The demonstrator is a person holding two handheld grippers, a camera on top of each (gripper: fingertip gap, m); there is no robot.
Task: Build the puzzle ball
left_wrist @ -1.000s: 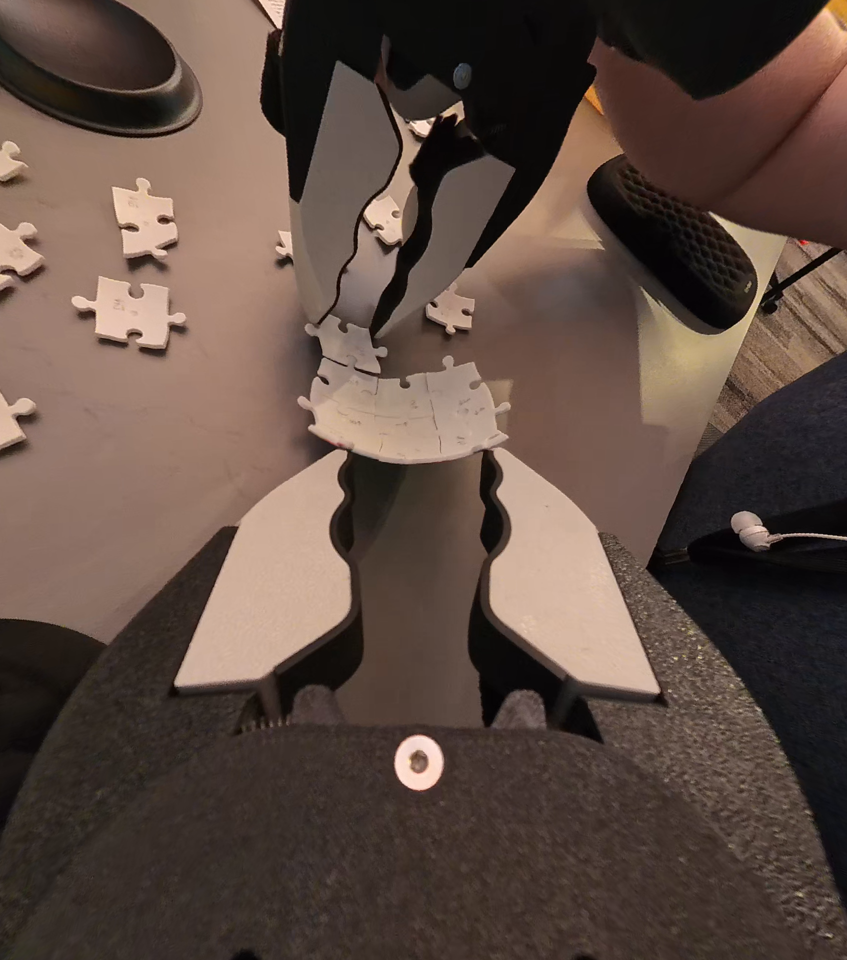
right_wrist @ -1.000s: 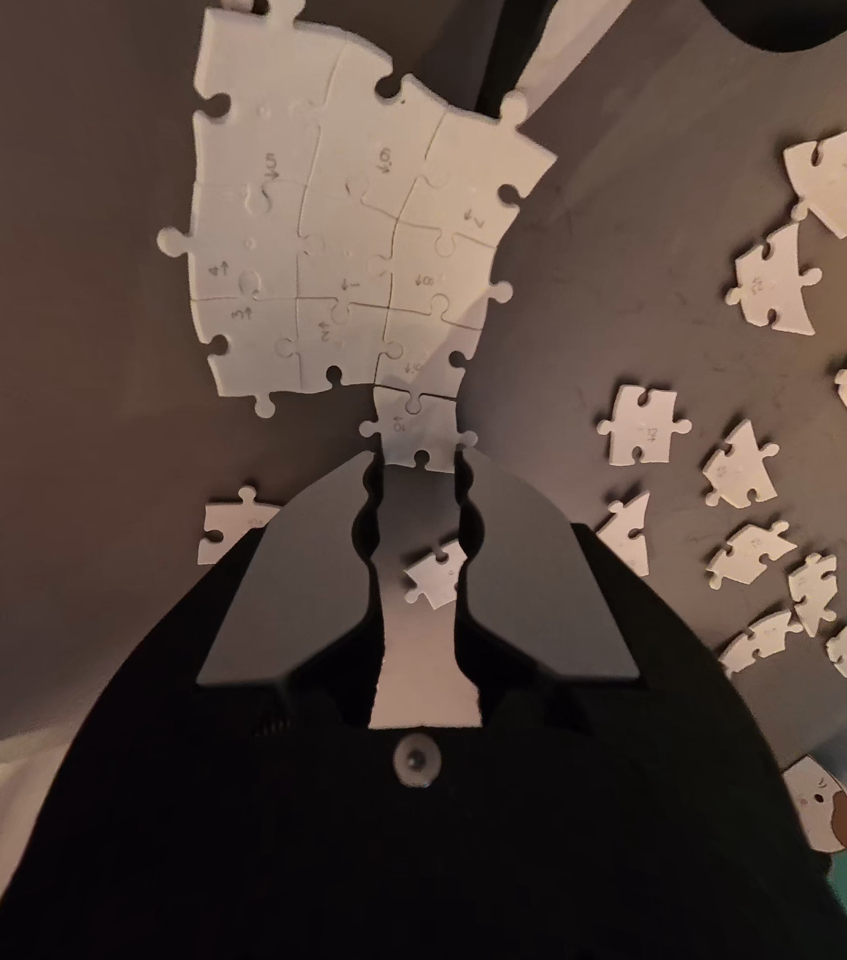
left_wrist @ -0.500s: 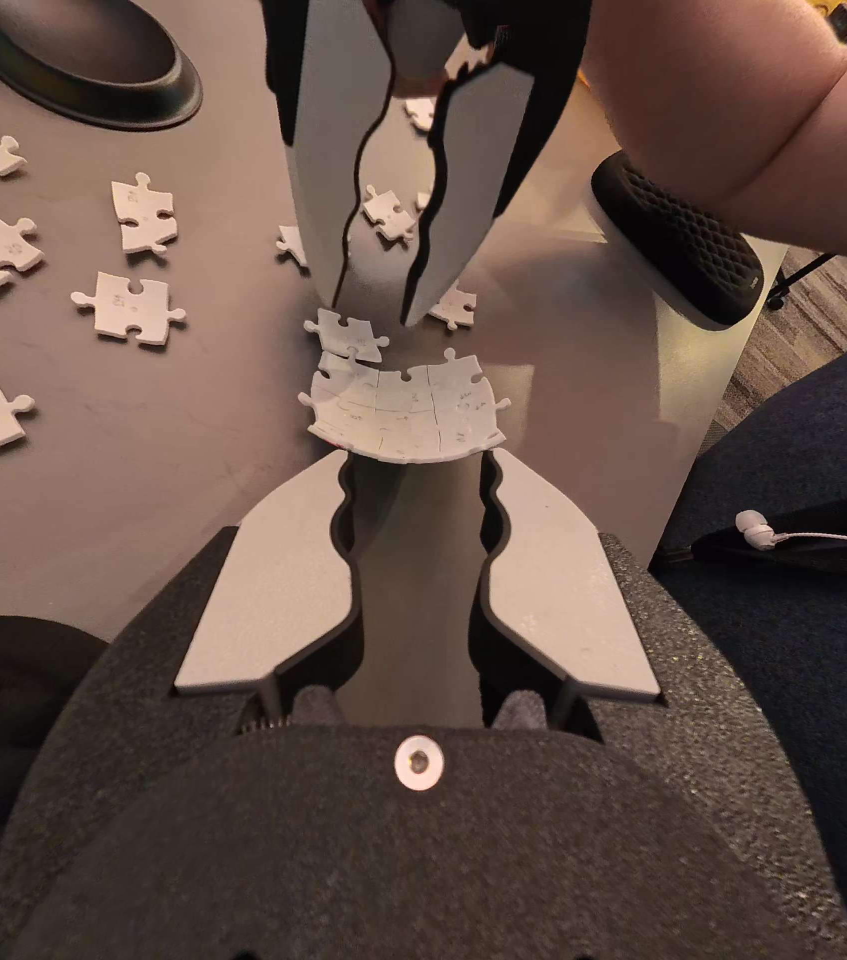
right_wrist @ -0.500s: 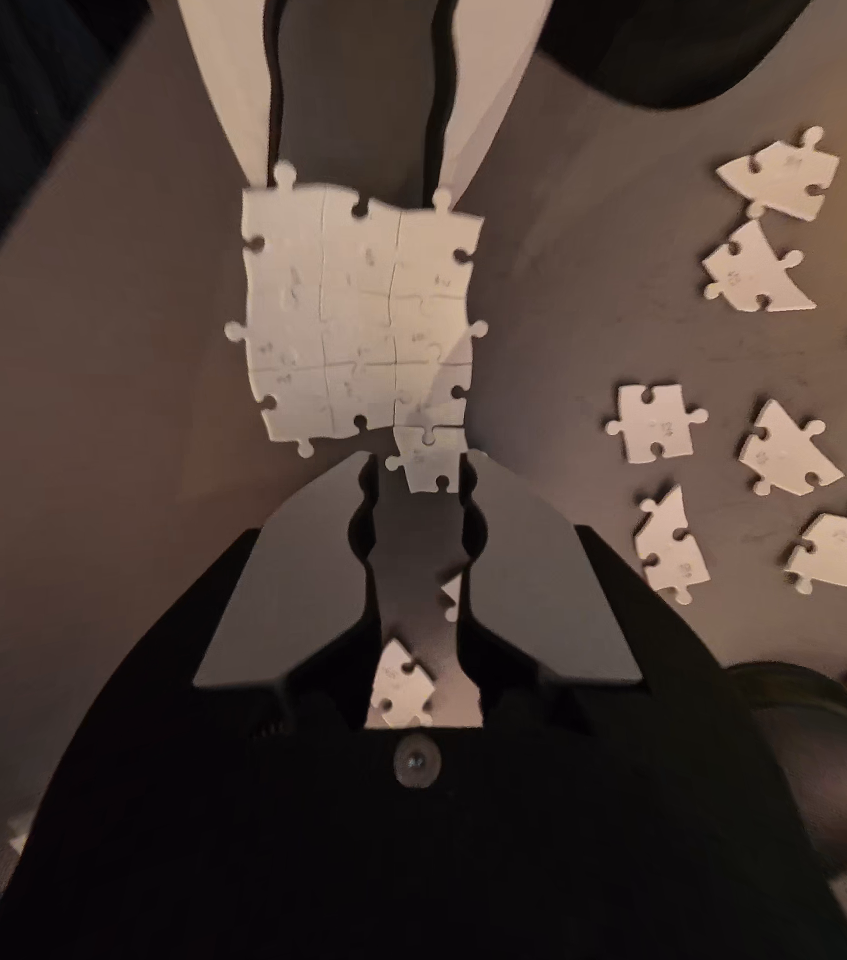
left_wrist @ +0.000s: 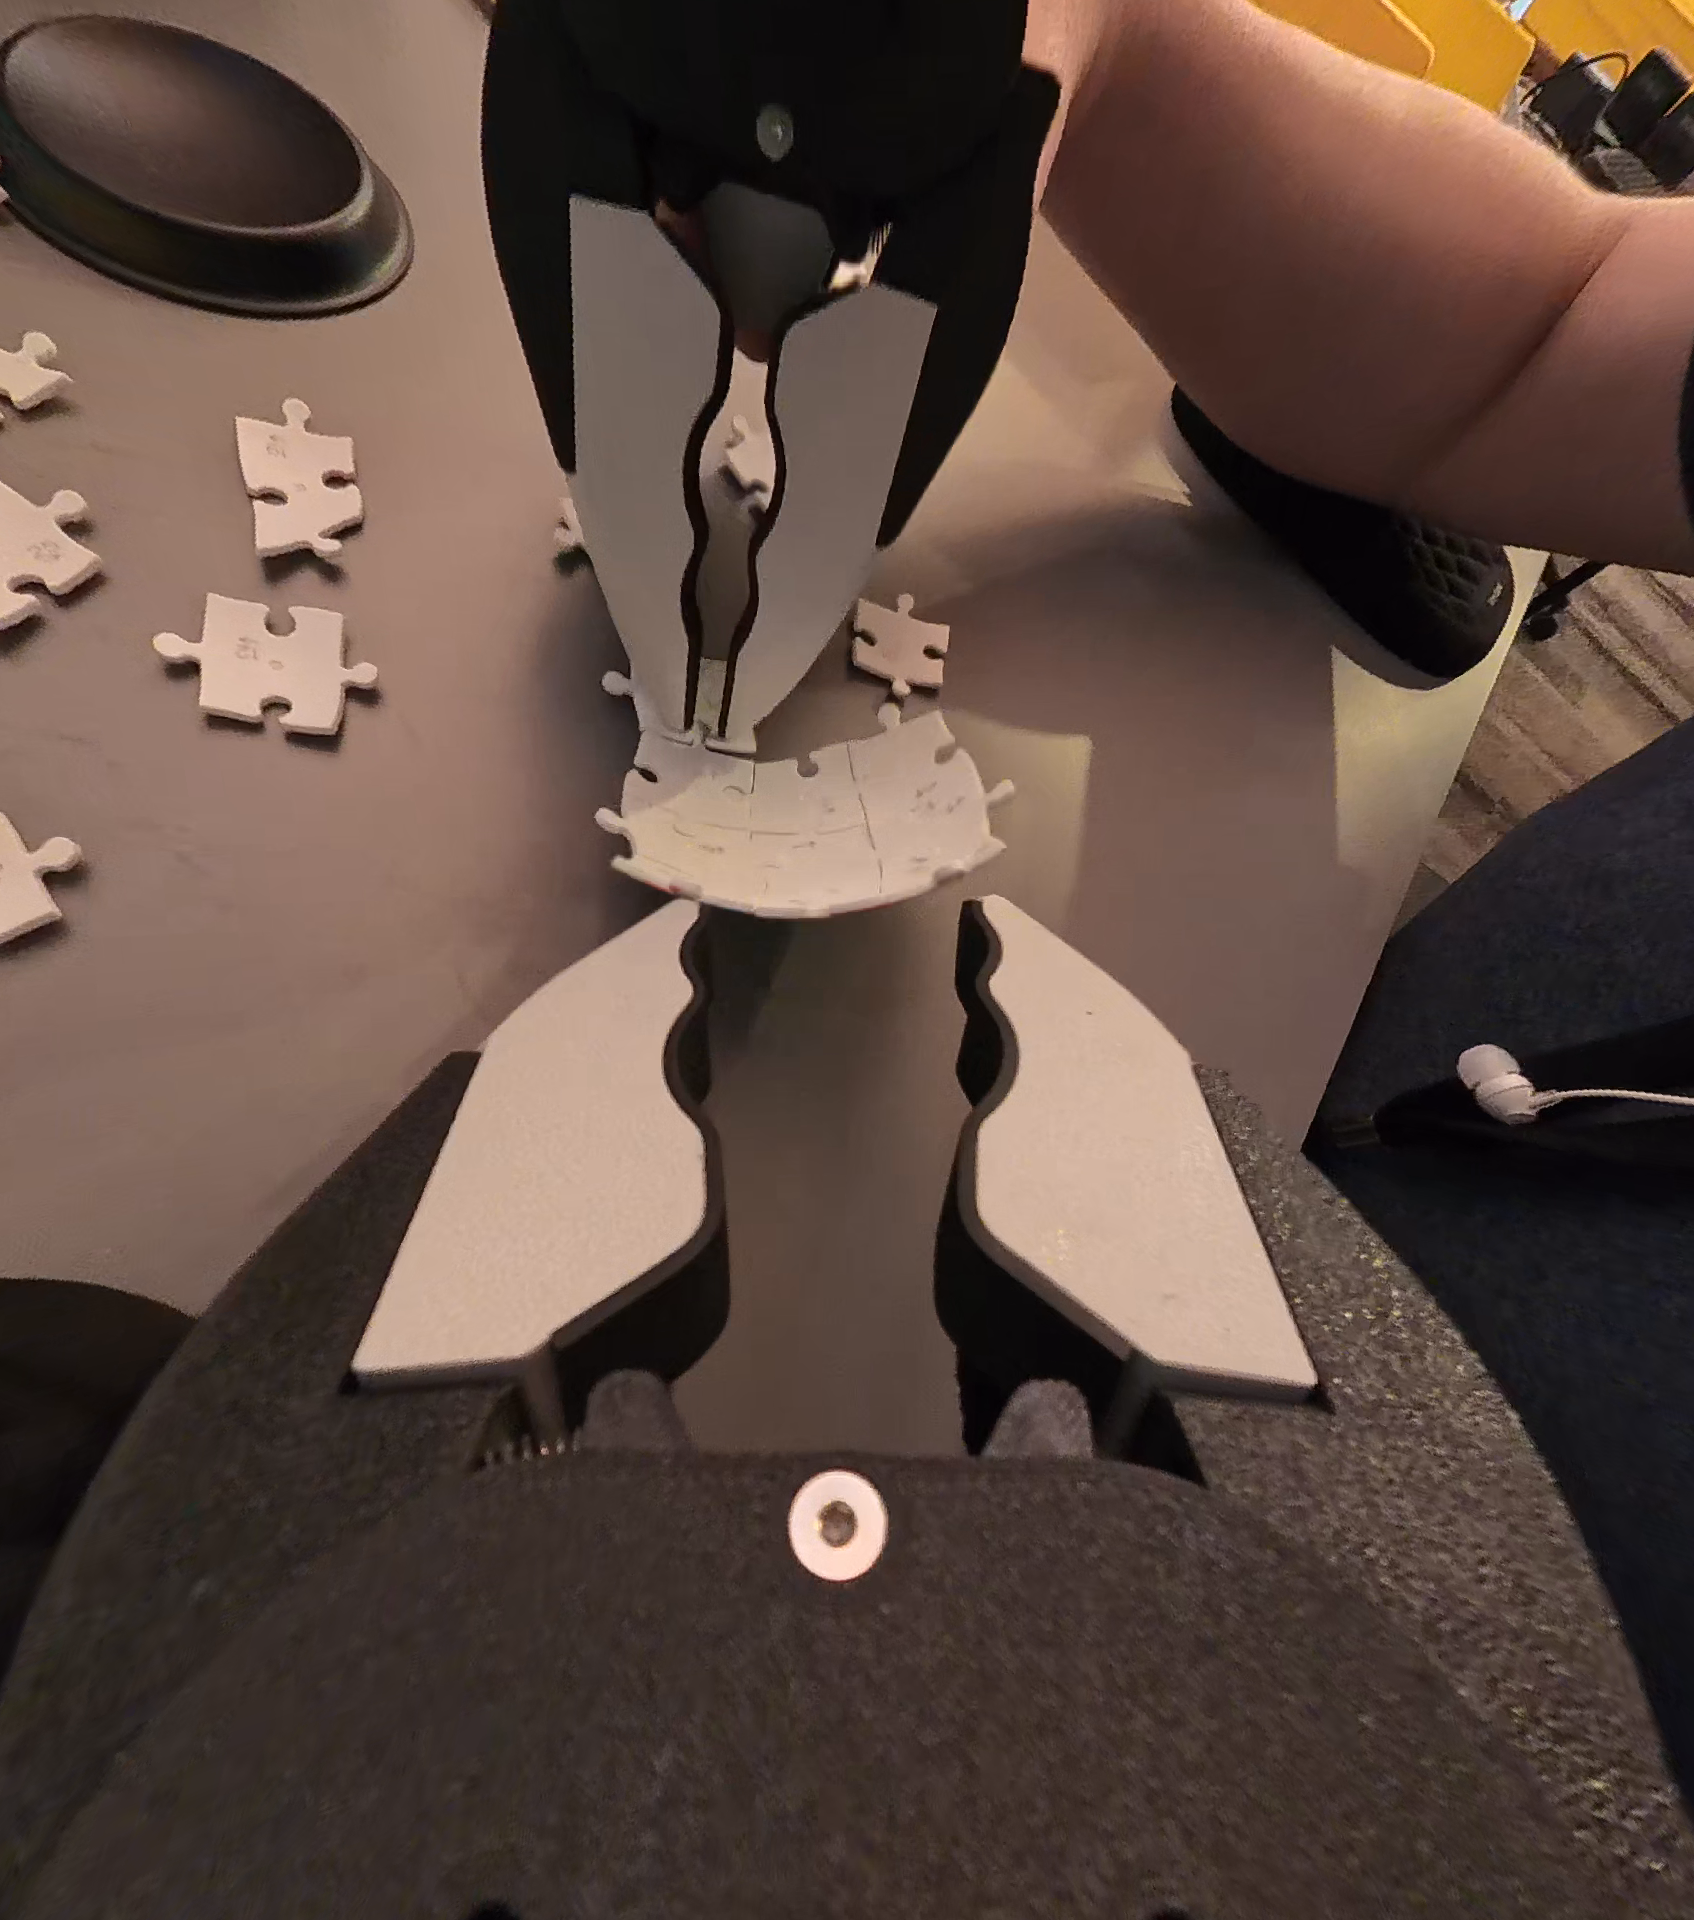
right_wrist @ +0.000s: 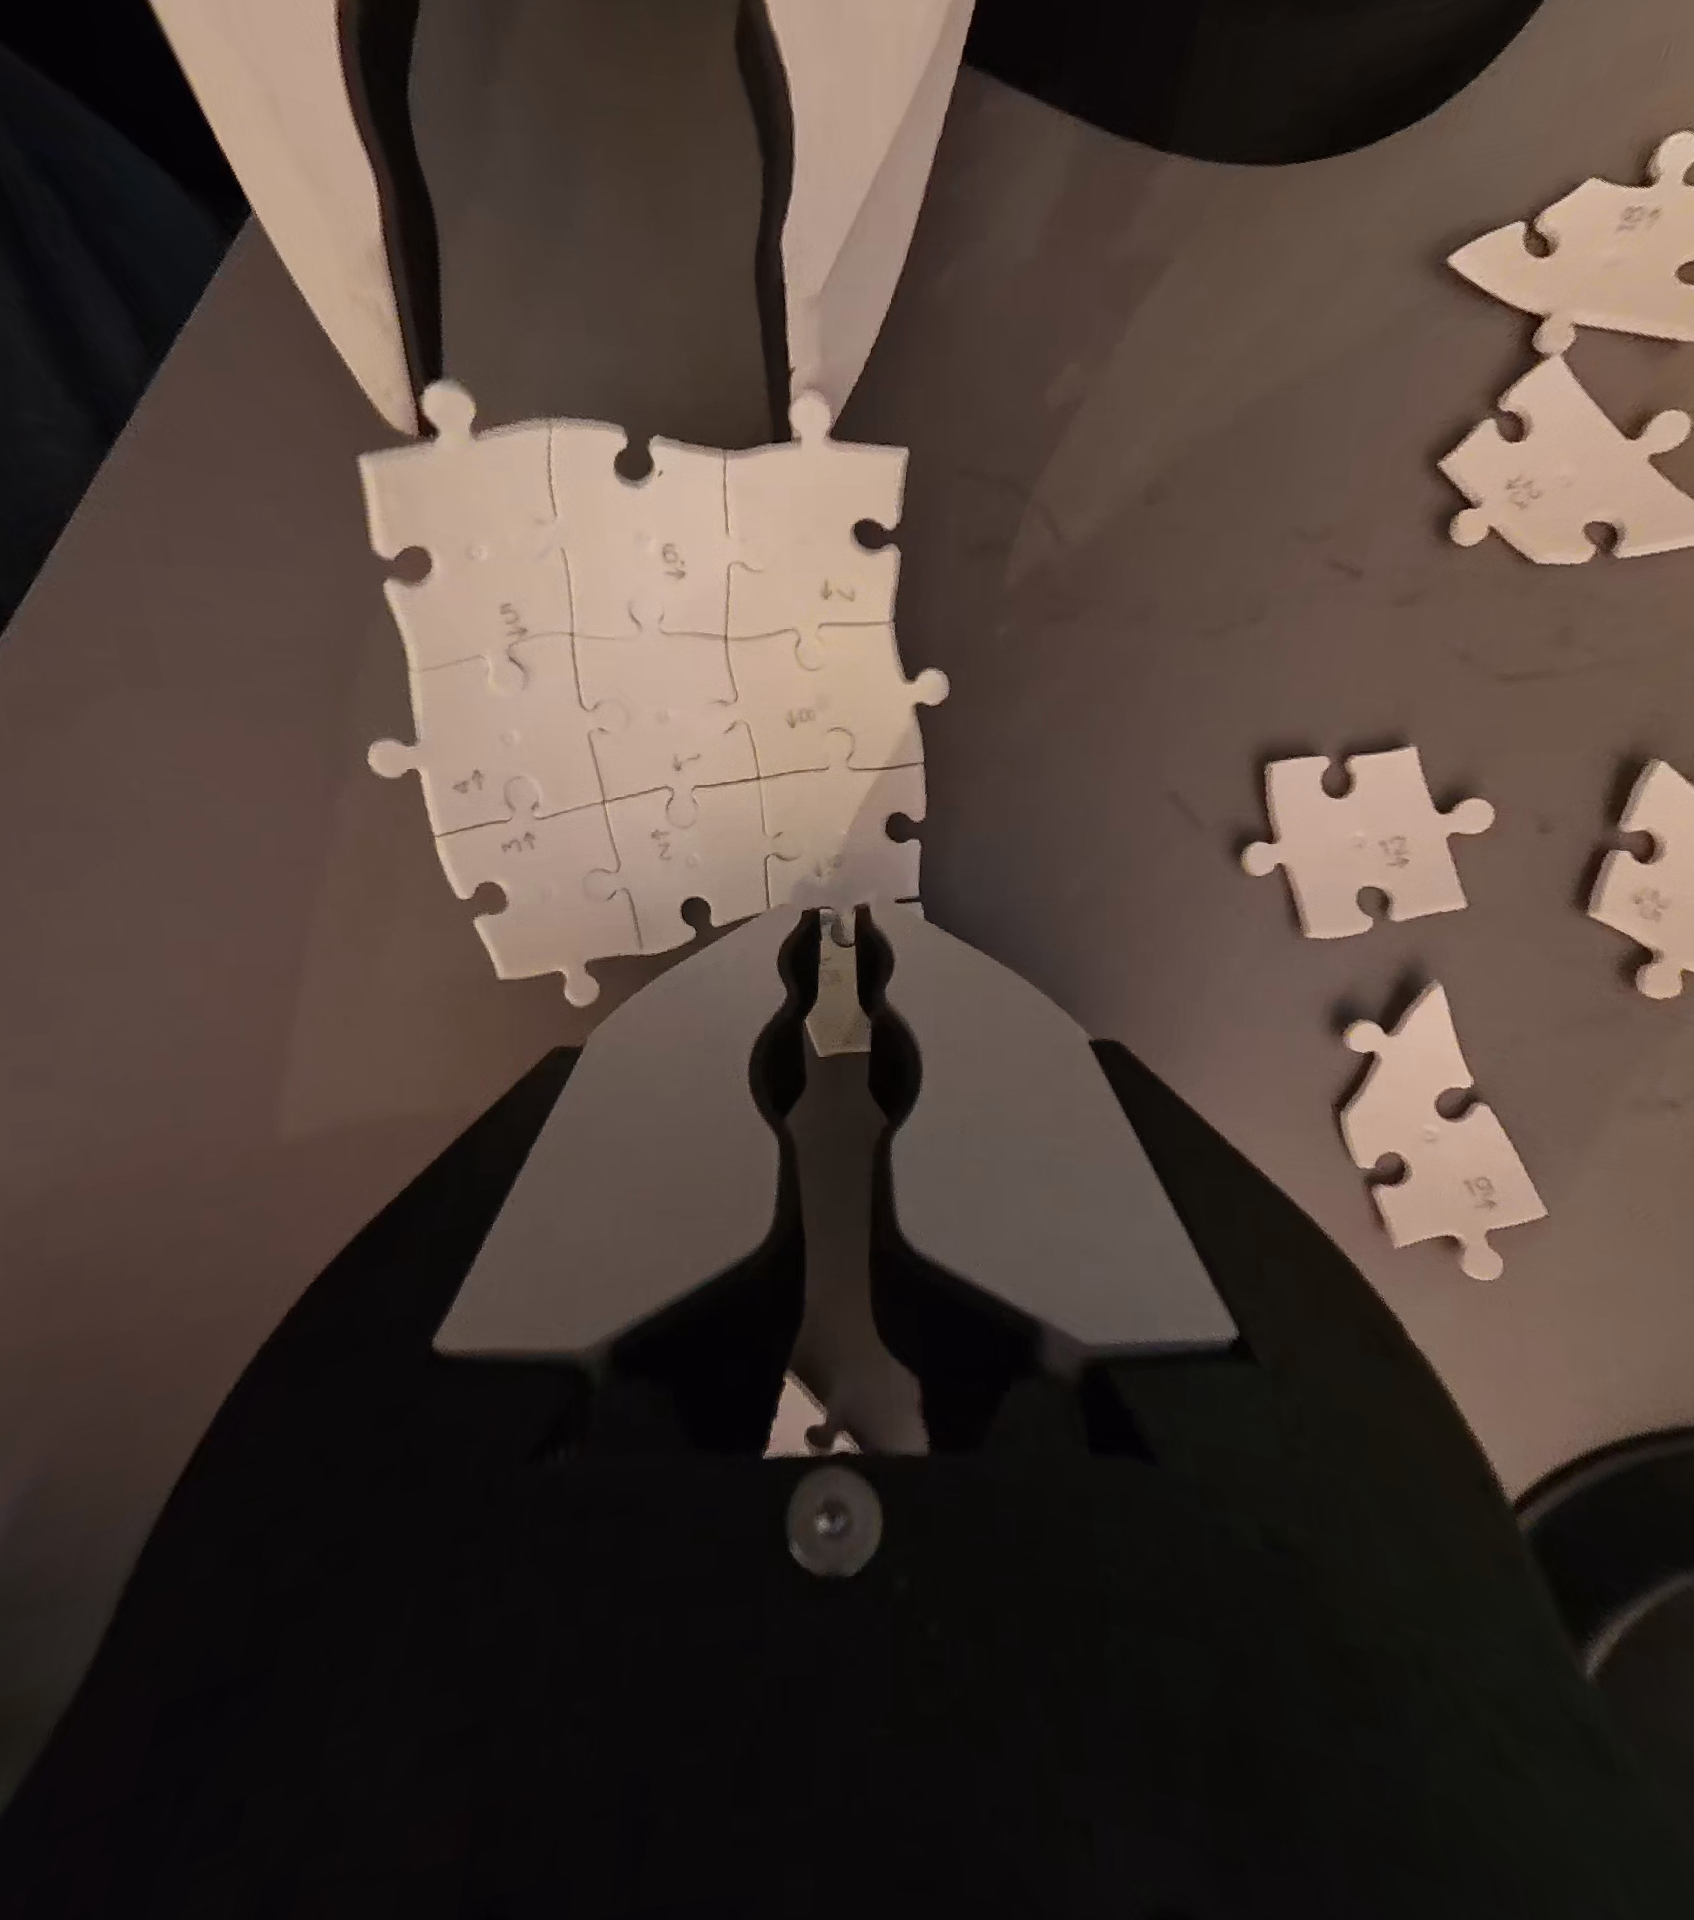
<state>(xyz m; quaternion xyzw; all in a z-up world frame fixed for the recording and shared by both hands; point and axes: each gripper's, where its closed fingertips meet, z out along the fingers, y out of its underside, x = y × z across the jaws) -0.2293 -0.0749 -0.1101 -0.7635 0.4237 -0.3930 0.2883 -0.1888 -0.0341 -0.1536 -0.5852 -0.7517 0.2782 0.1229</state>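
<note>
A curved patch of joined white puzzle pieces (left_wrist: pixel 822 831) lies on the grey table (left_wrist: pixel 303 987); it also shows in the right wrist view (right_wrist: pixel 656 686). My left gripper (left_wrist: pixel 832 914) is open, with its fingertips against the patch's near edge. It shows at the top of the right wrist view (right_wrist: pixel 609 410). My right gripper (right_wrist: pixel 838 925) is shut on a single white puzzle piece (right_wrist: pixel 838 1003). It holds the piece on edge at the patch's far corner. In the left wrist view the right gripper (left_wrist: pixel 713 727) points down from above.
Several loose white pieces (left_wrist: pixel 271 665) lie on the table to the left, and show at the right of the right wrist view (right_wrist: pixel 1362 842). A black round dish (left_wrist: pixel 188 177) stands at the far left. A person's arm (left_wrist: pixel 1342 312) and a black mesh object (left_wrist: pixel 1342 561) are at the right table edge. Left tips to right tips: about 8 cm.
My right gripper has come down and shut on the loose piece that lay flat beside the patch. The piece is now on edge. The left gripper and the patch have barely moved.
</note>
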